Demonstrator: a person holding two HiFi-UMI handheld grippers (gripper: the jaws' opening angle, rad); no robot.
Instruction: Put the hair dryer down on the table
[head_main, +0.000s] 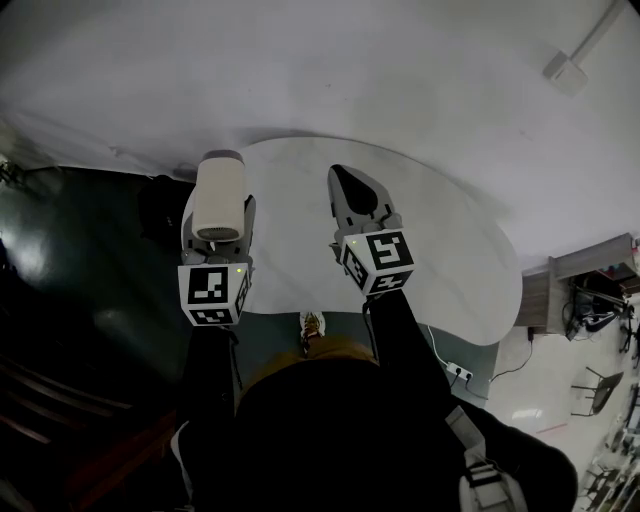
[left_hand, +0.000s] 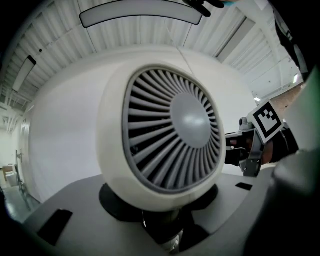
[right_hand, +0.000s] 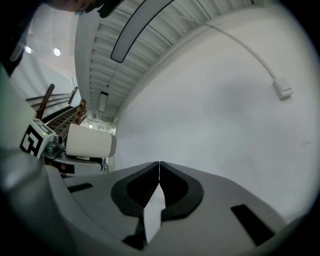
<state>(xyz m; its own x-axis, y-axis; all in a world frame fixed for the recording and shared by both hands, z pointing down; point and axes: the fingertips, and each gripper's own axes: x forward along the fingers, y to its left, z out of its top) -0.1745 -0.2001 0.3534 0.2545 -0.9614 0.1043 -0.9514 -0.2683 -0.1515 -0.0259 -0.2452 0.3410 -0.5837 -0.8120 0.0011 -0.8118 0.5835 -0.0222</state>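
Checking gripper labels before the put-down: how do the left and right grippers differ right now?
The left gripper's jaws stand apart, clamped on the hair dryer's handle; the right gripper's jaws are closed tip to tip, with nothing between them. In the head view the left gripper is at the table's left edge, the right gripper over its white top. Both point the same way, side by side.

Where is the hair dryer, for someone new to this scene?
Find the white rounded table by the wall. Near its left edge, the left claw grips the hair dryer: a cream cylinder with a grey finned back. The right claw holds nothing.
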